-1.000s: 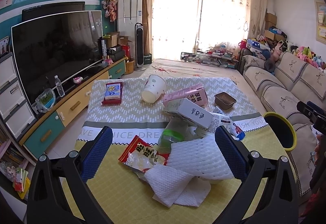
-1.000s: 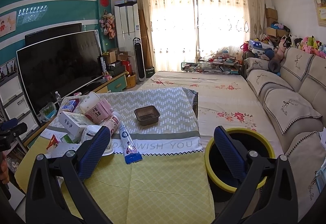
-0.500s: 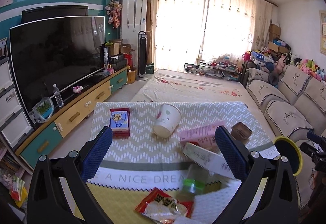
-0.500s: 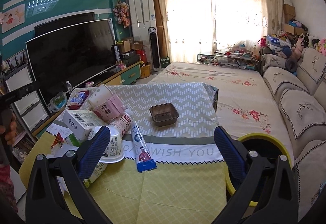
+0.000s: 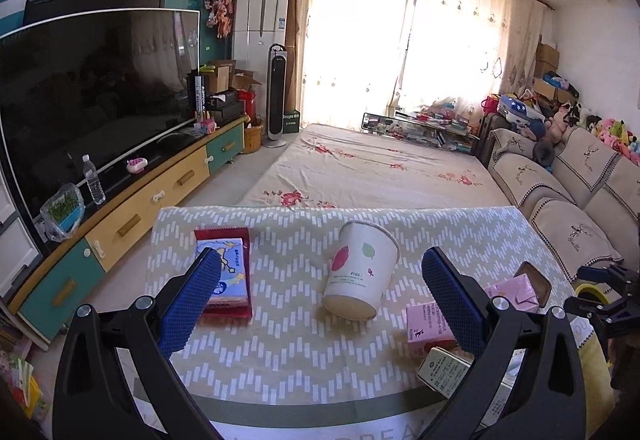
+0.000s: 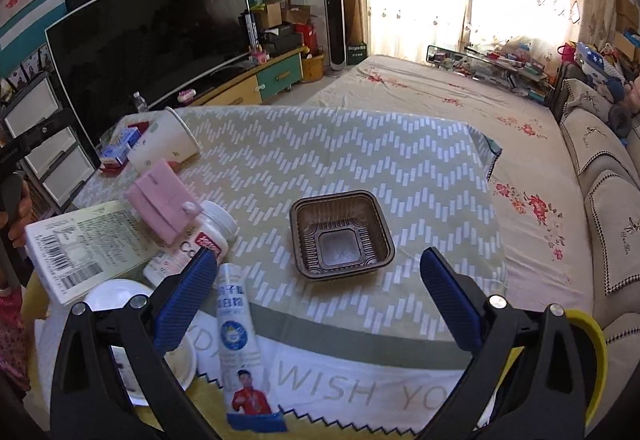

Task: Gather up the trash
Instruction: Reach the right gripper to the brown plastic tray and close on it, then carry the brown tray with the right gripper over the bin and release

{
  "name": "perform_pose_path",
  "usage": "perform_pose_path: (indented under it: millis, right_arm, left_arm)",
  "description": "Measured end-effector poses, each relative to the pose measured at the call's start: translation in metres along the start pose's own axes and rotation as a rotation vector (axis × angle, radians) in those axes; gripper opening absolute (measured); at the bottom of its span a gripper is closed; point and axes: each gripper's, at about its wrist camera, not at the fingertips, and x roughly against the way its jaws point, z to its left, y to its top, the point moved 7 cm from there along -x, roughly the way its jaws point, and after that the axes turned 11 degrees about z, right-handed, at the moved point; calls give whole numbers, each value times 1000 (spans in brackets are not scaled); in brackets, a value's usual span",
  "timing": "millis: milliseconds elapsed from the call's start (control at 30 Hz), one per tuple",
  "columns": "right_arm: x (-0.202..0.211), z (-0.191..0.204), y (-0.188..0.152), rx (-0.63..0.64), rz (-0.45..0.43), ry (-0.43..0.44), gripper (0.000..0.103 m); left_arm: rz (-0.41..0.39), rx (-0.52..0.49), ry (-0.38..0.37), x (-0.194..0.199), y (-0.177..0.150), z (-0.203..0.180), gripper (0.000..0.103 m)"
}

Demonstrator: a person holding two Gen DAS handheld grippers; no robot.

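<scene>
My left gripper [image 5: 320,280] is open above the table, and a tipped white paper cup [image 5: 360,276] lies between its blue fingers. A red-edged packet [image 5: 224,272] lies by the left finger, pink cartons [image 5: 428,324] by the right one. My right gripper [image 6: 316,280] is open too, with a brown plastic tray [image 6: 340,236] just ahead between its fingers. A white-blue tube [image 6: 240,344], a white bottle [image 6: 200,240], a pink carton [image 6: 164,199], a printed box [image 6: 88,244] and a white bowl [image 6: 120,300] lie to its left. The yellow-rimmed bin [image 6: 588,344] shows at the lower right.
A zigzag tablecloth [image 6: 360,159] covers the low table. A TV [image 5: 92,95] on a long cabinet [image 5: 152,199] stands to the left, a sofa [image 5: 568,199] to the right, a floral mat [image 5: 372,167] beyond the table. A person's hand [image 6: 16,215] holds the other gripper at the left edge.
Both grippers have moved forward over the table and stayed open. The left now frames the paper cup, with the wrappers and foam net out of view; the right has closed in on the brown tray.
</scene>
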Motion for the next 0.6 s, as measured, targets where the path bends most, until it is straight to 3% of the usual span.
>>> perform_pose_path:
  millis: [333,433,600]
  right_arm:
    - [-63,-10,13,35,89,-1,96]
    - [-67,-8,12,40,104,23,69]
    - [-61,-5,11,30,90,27,66]
  left_arm:
    - [25,12,-28,-25,-22,5,99]
    - [43,13,-30,-28,-28,6,99]
    - [51,-11,-28,-30,-32,-1,99]
